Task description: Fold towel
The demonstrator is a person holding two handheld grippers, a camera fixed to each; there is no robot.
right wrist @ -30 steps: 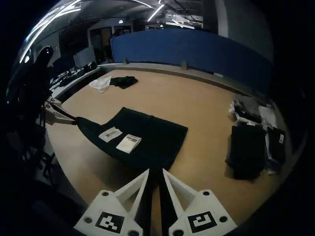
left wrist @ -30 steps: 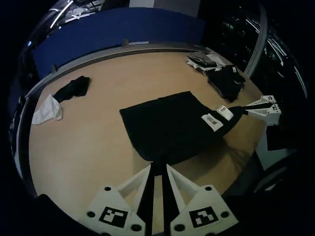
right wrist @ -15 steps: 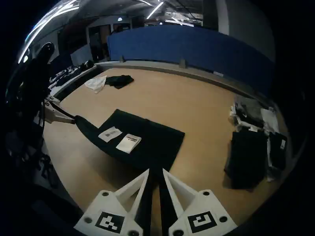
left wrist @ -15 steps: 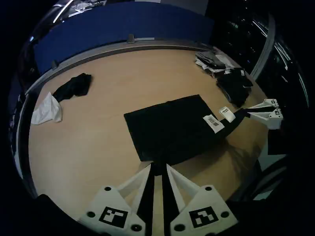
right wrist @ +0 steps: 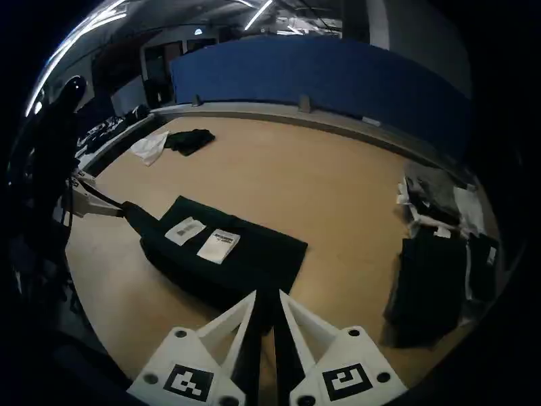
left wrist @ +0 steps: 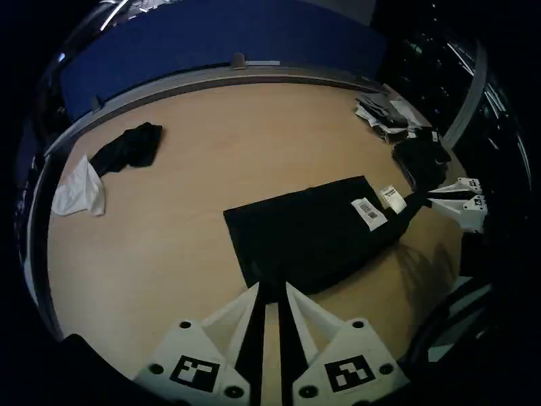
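Note:
A black towel (left wrist: 311,233) with two white labels (left wrist: 368,211) lies on the wooden table (left wrist: 162,230). Its near edge is lifted off the wood between the two grippers. My left gripper (left wrist: 273,289) is shut on one near corner. The right gripper (left wrist: 420,200) pinches the other corner at the right of the left gripper view. In the right gripper view the towel (right wrist: 257,254) spreads ahead of my right gripper (right wrist: 268,296), which is shut on its corner. The left gripper (right wrist: 125,206) holds the far-left corner there, with a person's dark shape behind it.
A black cloth (left wrist: 132,145) and a white cloth (left wrist: 80,193) lie at the table's far left. A pile of dark and grey clothing (right wrist: 439,264) sits at the right end. A blue divider (left wrist: 203,40) runs behind the table. The table edge is just below both grippers.
Both grippers have carried the towel's near edge forward over the table. The towel looks narrower from front to back, and the labelled side has moved further over the wood.

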